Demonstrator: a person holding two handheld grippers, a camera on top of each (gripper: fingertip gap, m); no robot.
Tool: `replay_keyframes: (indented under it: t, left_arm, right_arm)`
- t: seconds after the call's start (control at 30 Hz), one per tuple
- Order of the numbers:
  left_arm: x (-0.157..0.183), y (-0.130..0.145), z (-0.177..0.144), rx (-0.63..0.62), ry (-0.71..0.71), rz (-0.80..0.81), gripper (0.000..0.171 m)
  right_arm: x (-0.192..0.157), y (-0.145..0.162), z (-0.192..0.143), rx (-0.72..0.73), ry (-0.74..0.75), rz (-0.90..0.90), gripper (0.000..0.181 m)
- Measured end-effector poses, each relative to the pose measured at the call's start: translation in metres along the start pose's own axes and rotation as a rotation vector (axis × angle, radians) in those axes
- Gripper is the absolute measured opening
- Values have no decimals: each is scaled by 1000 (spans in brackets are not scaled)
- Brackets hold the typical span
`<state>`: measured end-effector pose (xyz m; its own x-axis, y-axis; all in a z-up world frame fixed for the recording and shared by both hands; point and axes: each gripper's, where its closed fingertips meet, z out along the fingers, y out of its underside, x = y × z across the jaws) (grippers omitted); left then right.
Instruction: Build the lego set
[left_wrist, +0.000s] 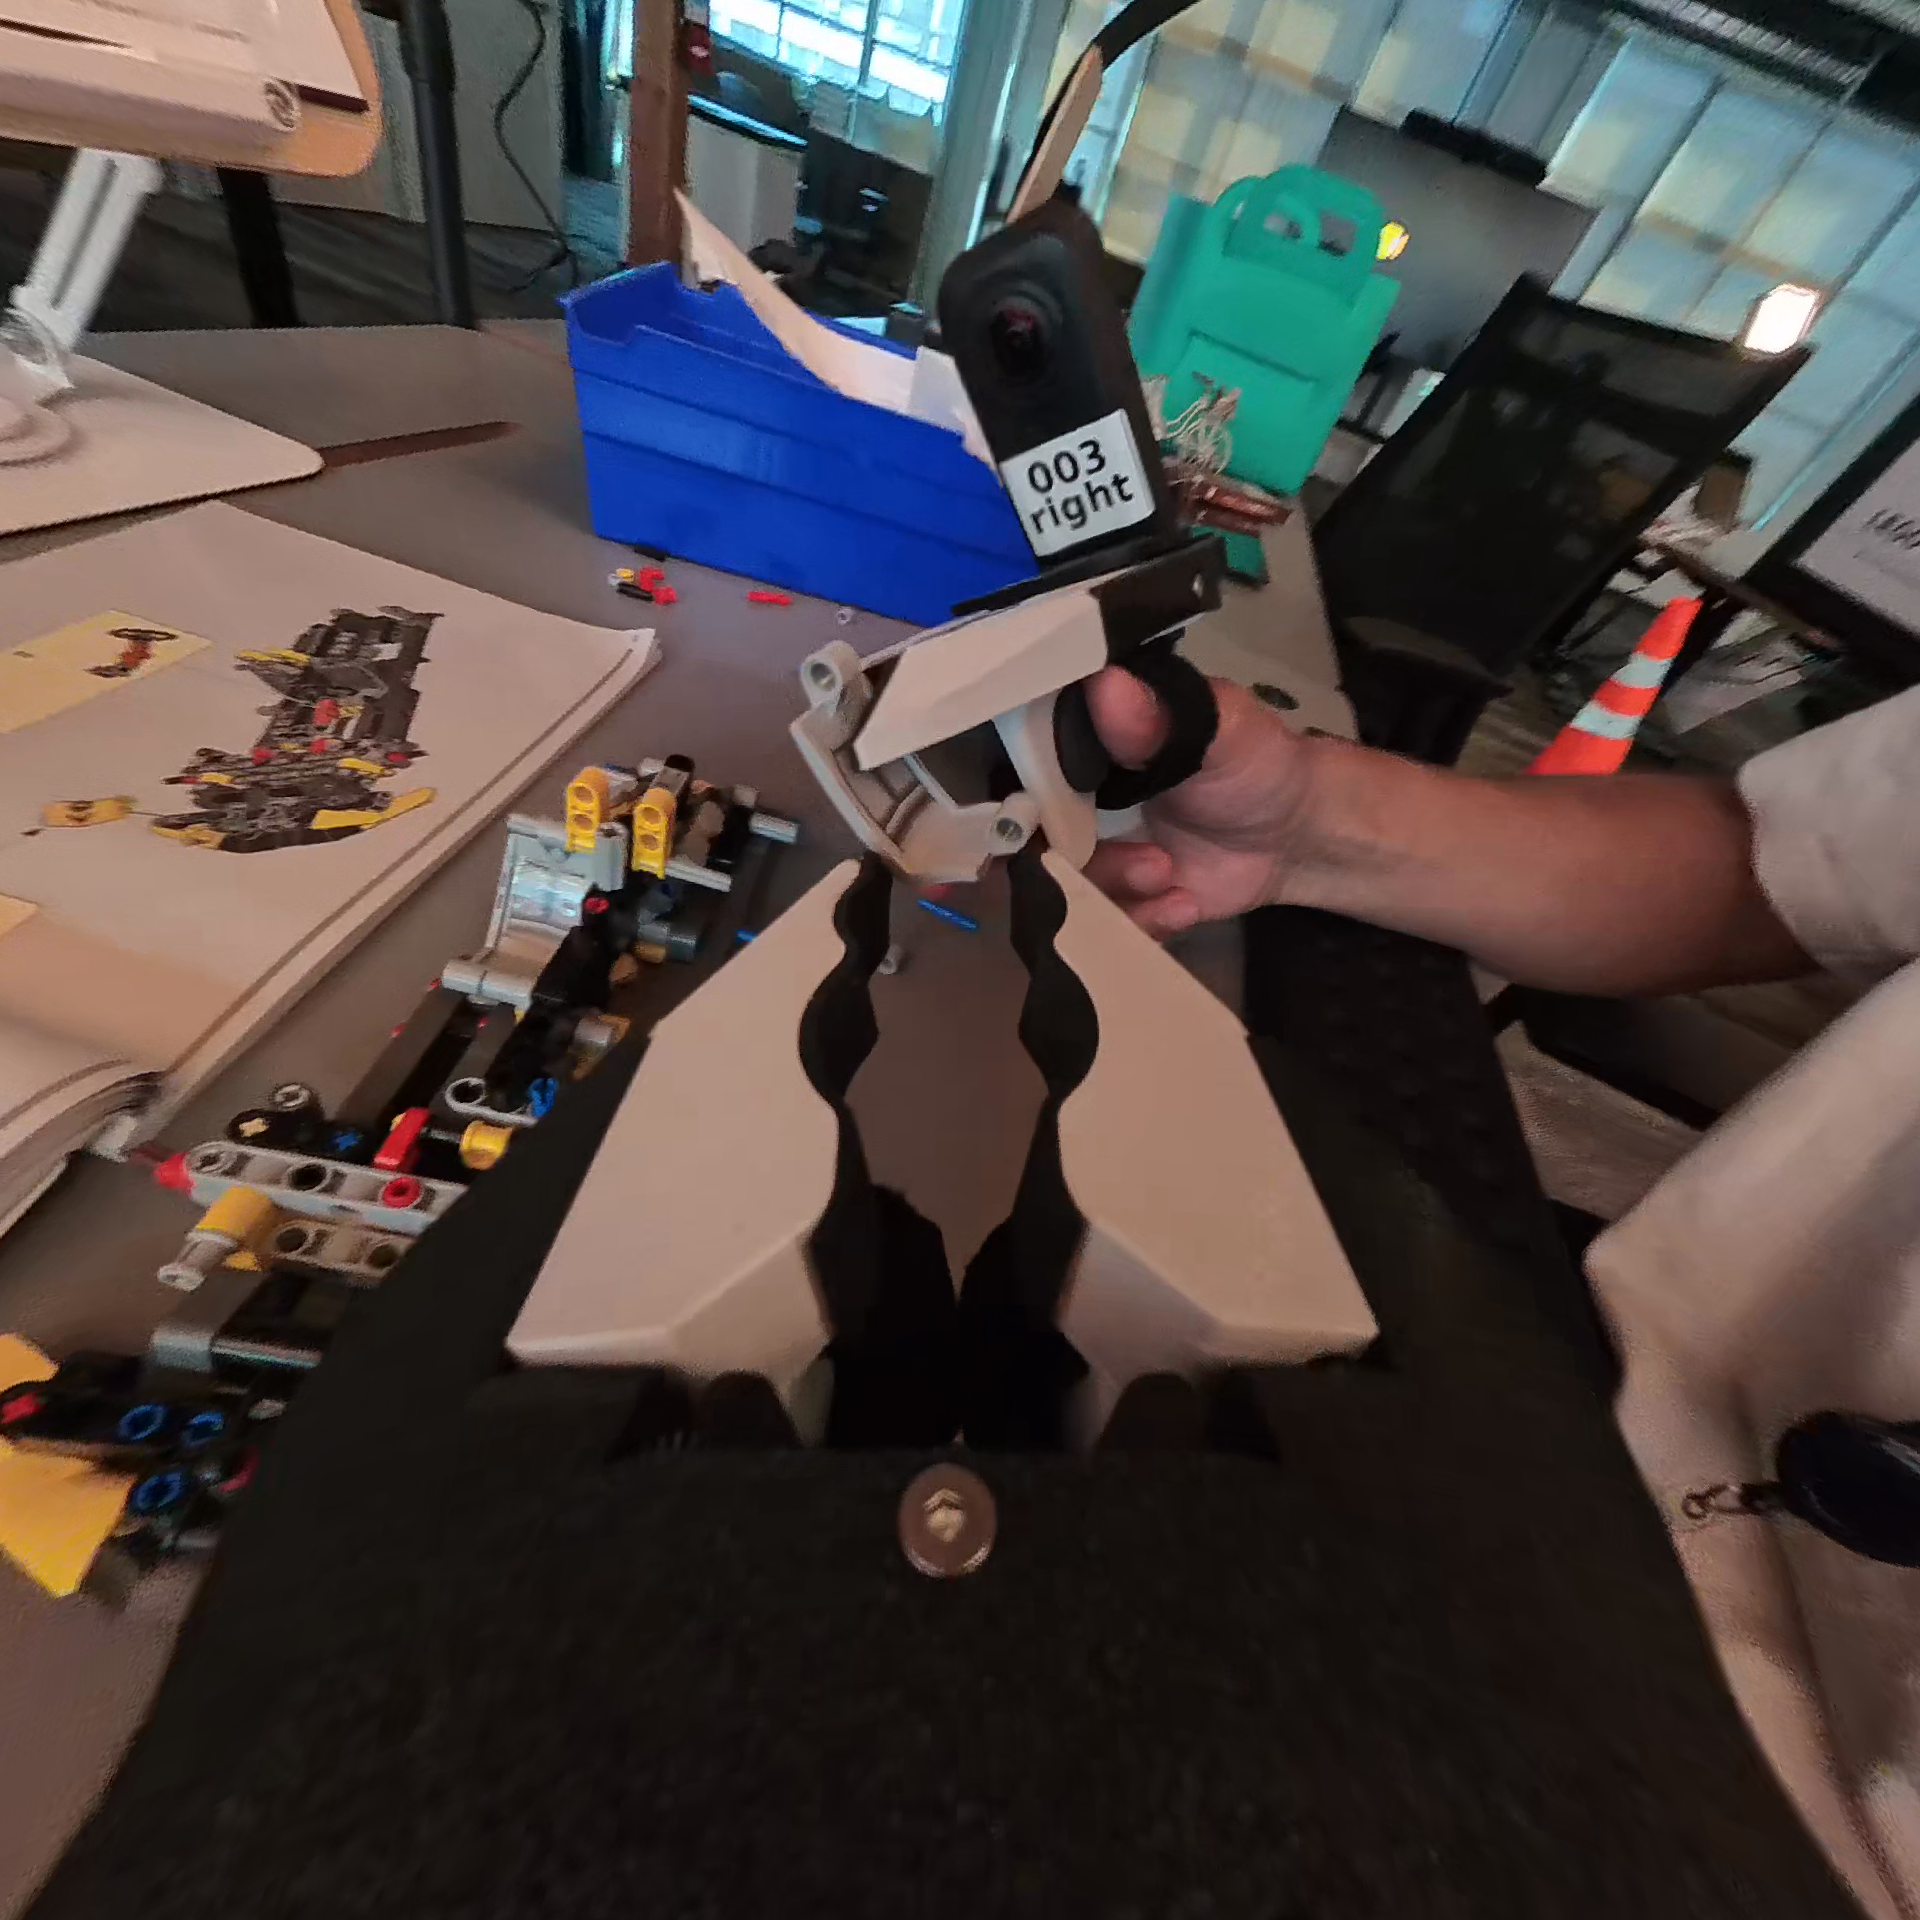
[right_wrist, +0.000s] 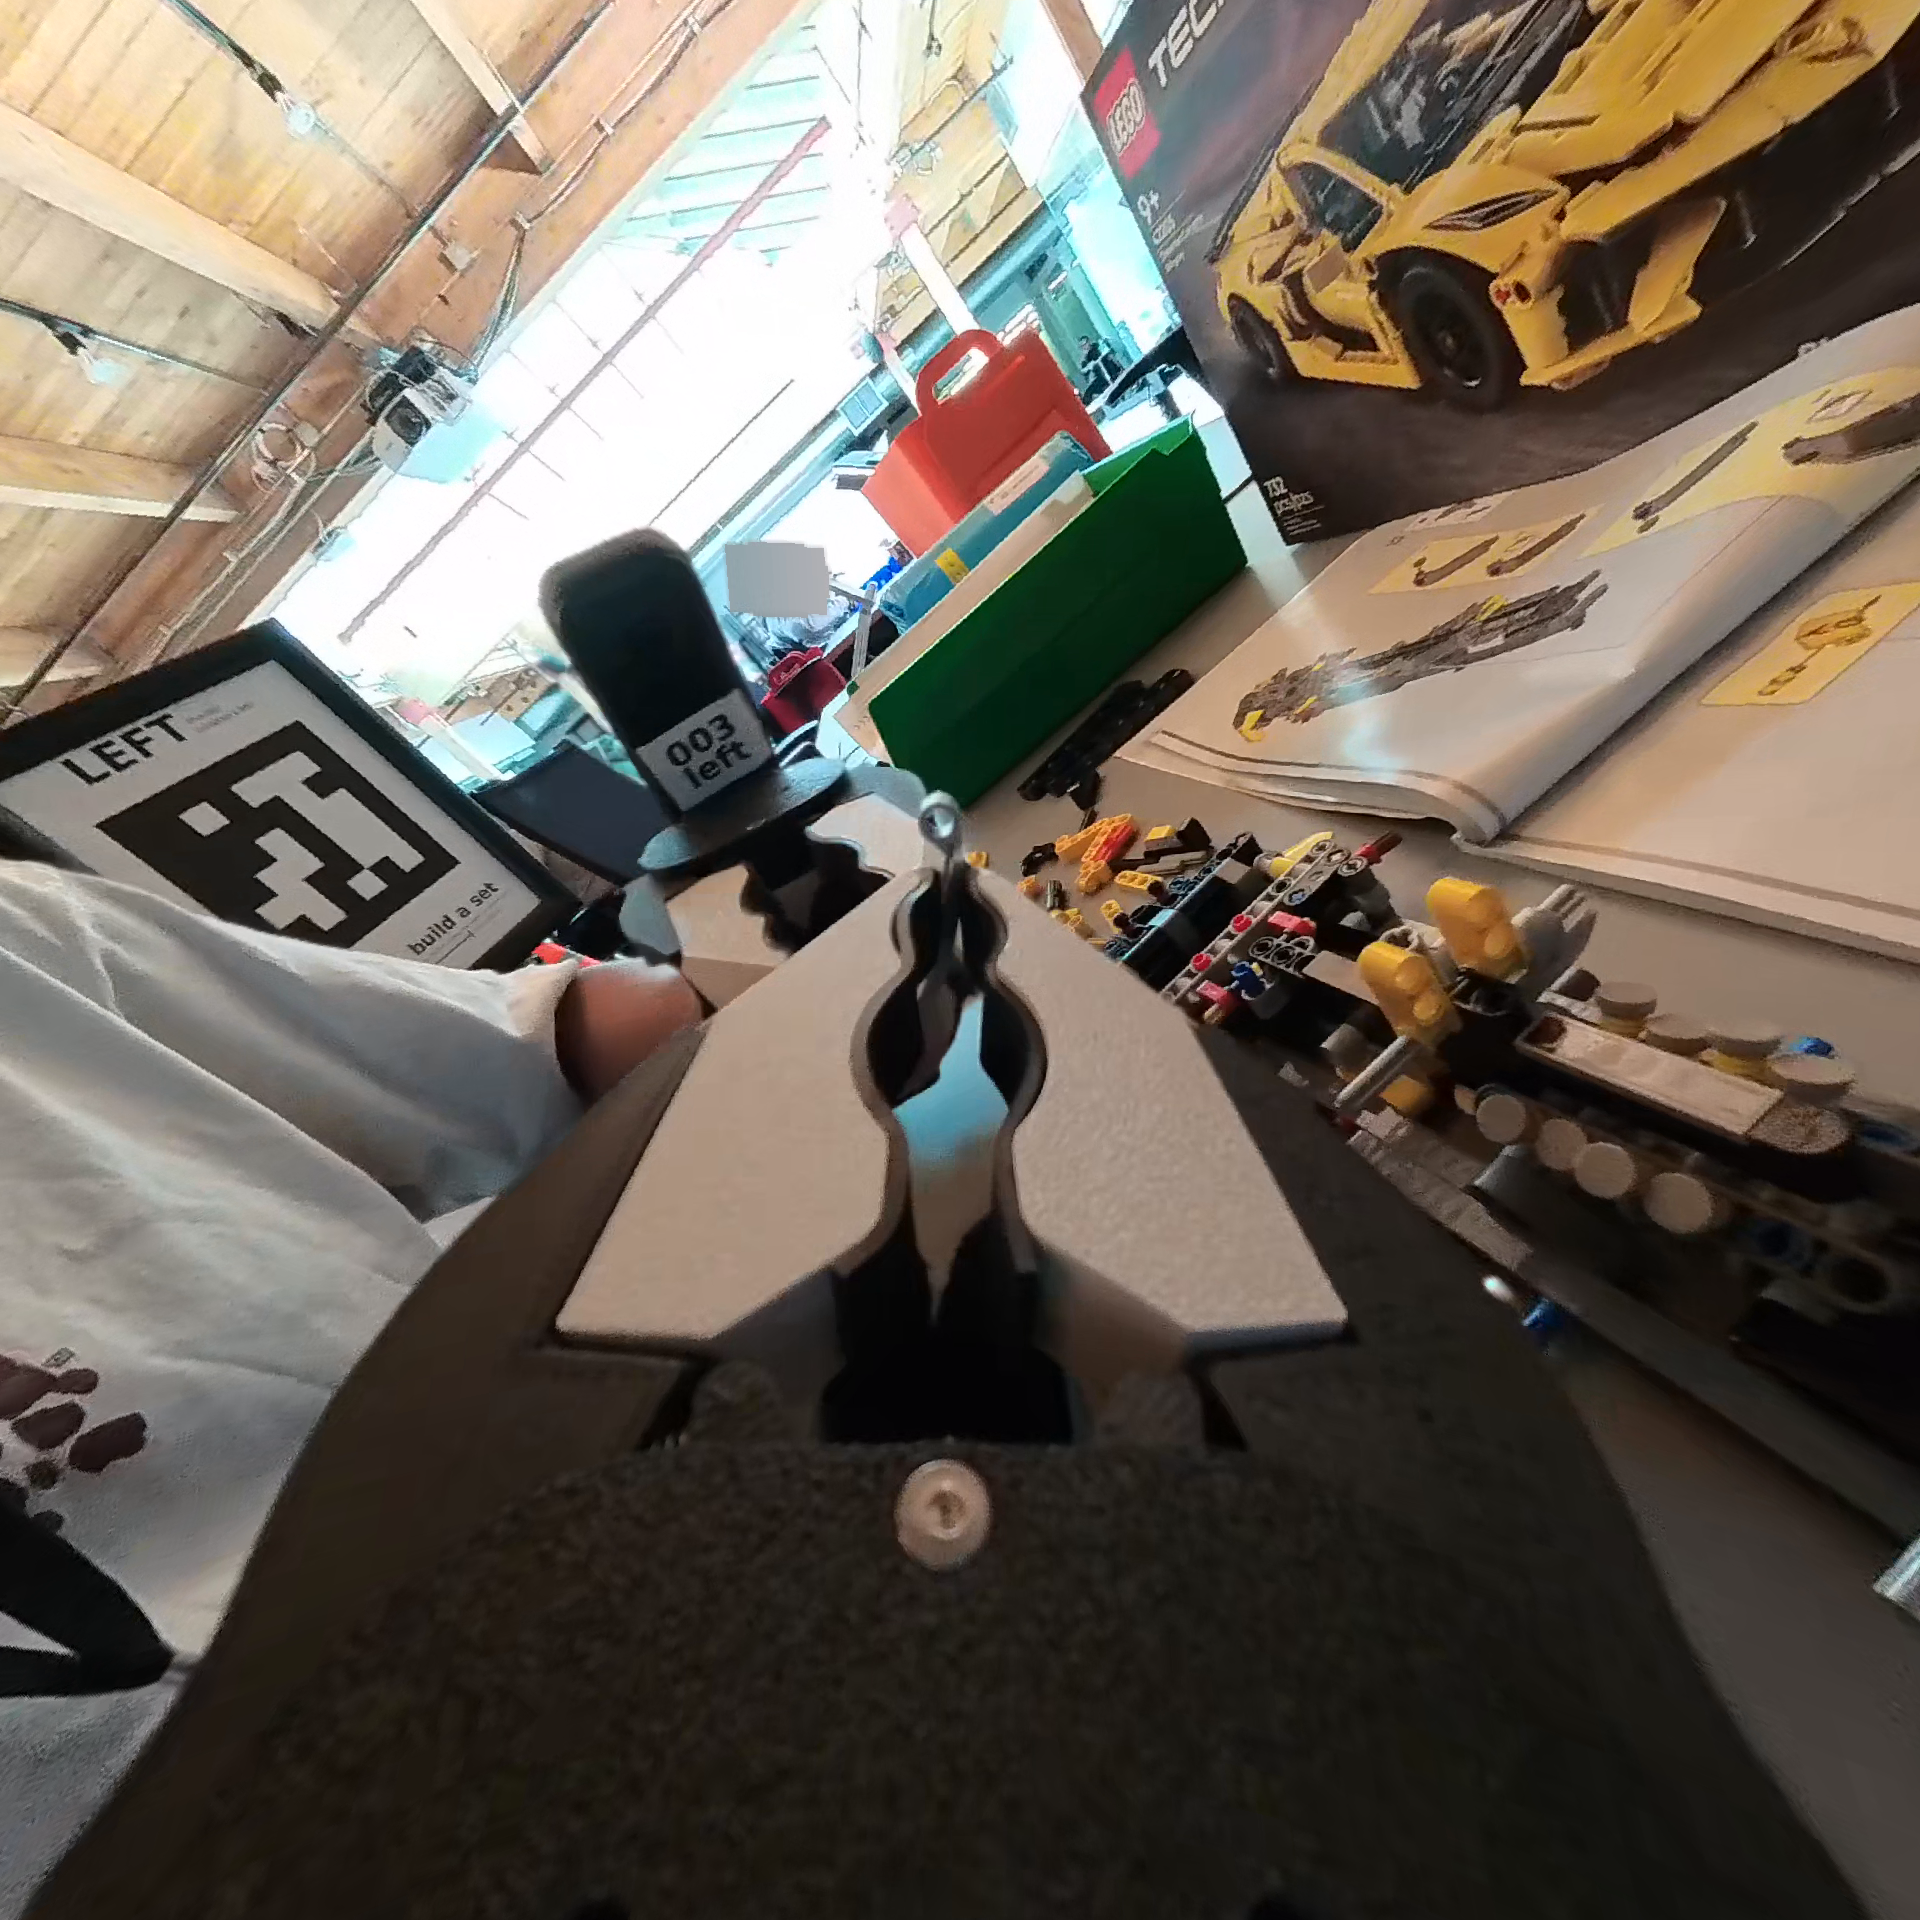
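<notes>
The left gripper (left_wrist: 940, 883) is raised above the grey table (left_wrist: 436, 488), its black wavy fingers (left_wrist: 847, 997) parted with a clear gap between them, tips just under a light grey curved Lego panel (left_wrist: 899, 769). That panel is pinched in the right gripper (right_wrist: 951, 914), which a person's hand (left_wrist: 1195, 810) holds by its black handle; the right wrist view shows those jaws clenched on the piece, with only a small grey eyelet (right_wrist: 940, 816) standing out past the tips. Whether the left fingers touch the panel cannot be told.

The partly built Lego chassis (left_wrist: 582, 935), a long black and grey frame with yellow connectors and red and blue pins, lies on the table left of the left gripper. Farther left of the chassis, the open instruction booklet (left_wrist: 312, 748) shows pictures of the model. Beyond the chassis stands a blue plastic bin (left_wrist: 769, 468) with white paper in it, and a few red loose pins (left_wrist: 649, 584) lie at its base. In the right wrist view, the set's box (right_wrist: 1558, 239), showing a yellow car, stands behind the booklet, with a green bin (right_wrist: 1060, 613) beside it and scattered small pieces (right_wrist: 1122, 862) near the chassis.
</notes>
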<state>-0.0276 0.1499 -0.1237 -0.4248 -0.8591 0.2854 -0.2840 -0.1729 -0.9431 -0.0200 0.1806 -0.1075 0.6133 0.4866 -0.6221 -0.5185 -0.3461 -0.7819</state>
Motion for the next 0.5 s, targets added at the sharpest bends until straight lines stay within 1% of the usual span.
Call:
replay_keyframes:
  t: [0.07,0.13,0.17,0.2,0.23,0.27,0.37,0.4,0.47,0.5]
  left_arm:
    - [2,-3,-2,16,45,-40,20]
    - [1,-4,-4,24,56,-46,19]
    - [-1,-4,-5,21,44,-33,17]
    - [-3,-4,-6,24,26,-14,6]
    - [-8,-6,-8,34,-14,8,4]
    - [-14,-7,-9,37,-64,44,7]
    - [-35,-2,-10,-27,-281,250,32]
    - [-35,0,-9,-53,-325,334,40]
    - [-36,2,-5,-86,-421,475,43]
    - [-34,1,-4,-86,-445,523,44]
  right_arm:
    - [-2,0,-1,-1,-13,2,3]
    - [-2,2,-3,-6,-30,38,3]
    - [-2,2,-4,0,-41,62,2]
    - [-1,1,-6,8,-45,80,1]
    - [2,0,-7,12,-35,82,0]
    - [6,-2,-9,21,-8,68,0]
    - [20,-10,-14,65,117,-32,1]
    - [23,-12,-14,70,146,-52,1]
    - [23,-15,-13,86,172,-83,1]
    - [23,-15,-12,83,180,-95,1]
